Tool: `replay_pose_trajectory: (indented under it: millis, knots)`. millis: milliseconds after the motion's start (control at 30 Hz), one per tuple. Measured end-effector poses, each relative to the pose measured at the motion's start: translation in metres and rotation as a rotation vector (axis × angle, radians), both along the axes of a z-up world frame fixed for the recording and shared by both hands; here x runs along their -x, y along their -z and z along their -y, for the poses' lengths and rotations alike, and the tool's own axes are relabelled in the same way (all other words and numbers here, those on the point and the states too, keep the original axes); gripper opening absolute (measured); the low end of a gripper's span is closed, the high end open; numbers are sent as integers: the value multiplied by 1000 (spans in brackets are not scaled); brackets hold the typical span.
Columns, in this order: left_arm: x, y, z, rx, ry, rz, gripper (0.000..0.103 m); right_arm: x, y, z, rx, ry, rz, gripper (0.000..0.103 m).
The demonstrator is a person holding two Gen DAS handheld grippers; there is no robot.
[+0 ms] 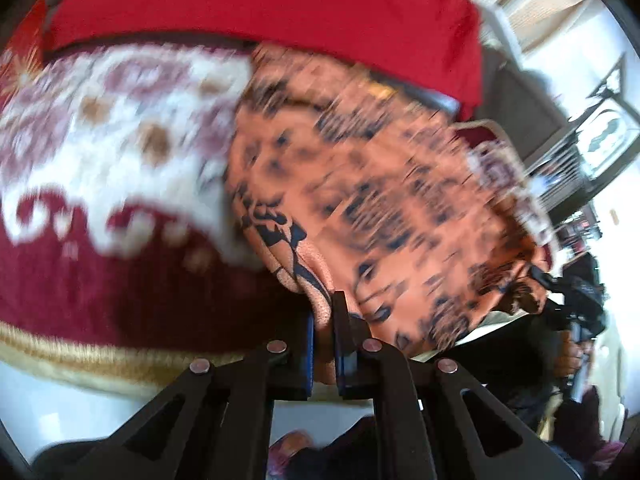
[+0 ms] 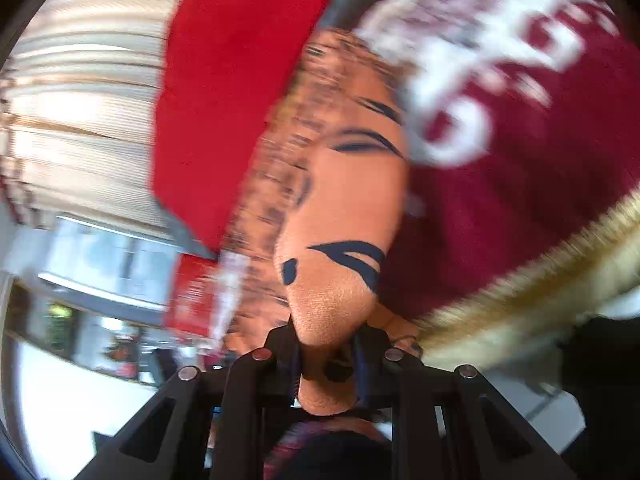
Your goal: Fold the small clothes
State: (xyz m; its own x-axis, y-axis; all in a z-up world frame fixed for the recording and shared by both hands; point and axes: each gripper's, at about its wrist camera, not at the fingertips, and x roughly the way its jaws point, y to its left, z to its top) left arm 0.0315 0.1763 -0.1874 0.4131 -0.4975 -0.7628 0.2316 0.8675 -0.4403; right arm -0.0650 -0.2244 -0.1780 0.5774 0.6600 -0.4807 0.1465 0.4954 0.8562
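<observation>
Orange patterned cloth [image 1: 380,200] hangs clamped in the left claw [image 1: 324,320], stretching ahead and rightward over a maroon floral rug [image 1: 100,280]. From the right wrist, the right claw [image 2: 328,344] pinches another bunched edge; a thin grip could slip under tension. Red bedding [image 2: 224,100] lies ahead, beyond the cloth.

Your left wrist camera looks steeply down along its fingers, very close to the orange patterned cloth [image 1: 360,208] lying over the maroon carpet [image 1: 120,280]. Your right wrist camera tilts down less, just as close to the same cloth [image 2: 344,200]. Both views share the cloth, the carpet [image 2: 520,200] and the red cushion [image 1: 280,4] behind.
</observation>
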Motion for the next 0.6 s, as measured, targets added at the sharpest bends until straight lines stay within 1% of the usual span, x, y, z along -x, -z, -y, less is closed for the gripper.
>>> replay_pose_trajectory:
  millis: [133,200,233,267,333,400,433,467,500,533,567,600]
  knots:
    - [-27,-49,-2,65,-7,93,7,-22,-32,10,-74,21,106,20]
    - [-52,-76,-7,100,-30,135,7,-42,-52,20,-101,47,166,18]
    - [-59,-84,-11,106,-36,144,7,-51,-59,26,-107,63,187,17]
    - [-78,-95,-10,104,-51,166,7,-60,-65,30,-111,77,203,15]
    - [-104,-108,-12,90,-75,194,7,-86,-76,39,-113,109,239,14]
    - [-140,-110,-11,92,-96,189,7,-123,-86,48,-96,155,264,14]
    - [-153,-107,-9,78,-107,184,7,-135,-88,51,-71,159,259,14]
    - [-162,-103,-10,66,-127,175,7,-152,-94,50,26,152,225,14]
    - [-168,-97,-10,83,-139,162,7,-163,-96,49,103,144,198,14]
    - [-169,-89,-11,111,-135,156,7,-174,-96,45,148,113,169,18]
    - [-168,-86,-11,111,-136,156,7,-178,-94,42,161,79,142,18]
    - [-163,-80,-11,90,-142,163,7,-179,-93,37,185,40,110,18]
